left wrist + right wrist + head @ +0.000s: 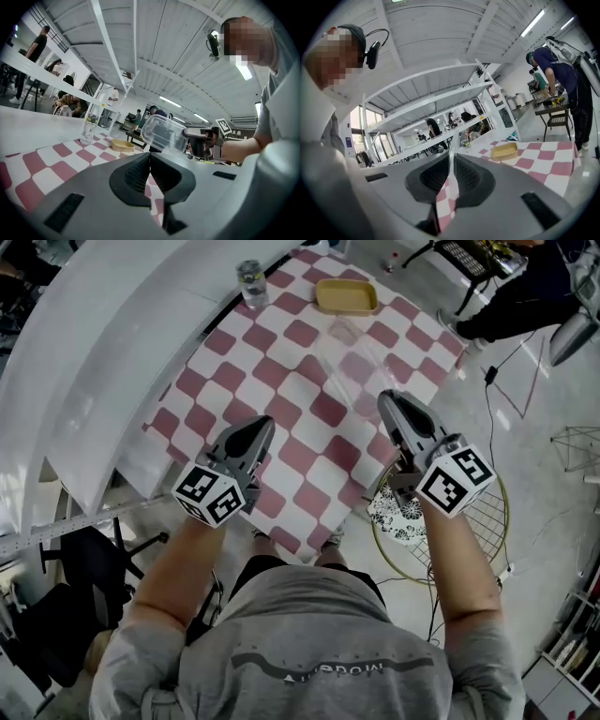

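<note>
Your right gripper (385,399) is clamped on the thin wall of a clear, boxy plastic container (162,133), which juts ahead of it above the pink-and-white checked tablecloth (281,381). The container looks light, flexible and slick, so the stiffer rim is probably your best hold. Your left gripper (266,423), alongside, is pinched closed on nothing.

Pink-and-white checked tablecloth (309,381), pale yellow tray (346,296), clear plastic container (161,134), dark grey left gripper (265,421) and right gripper (386,396) patterned with black-and-white squares
</note>
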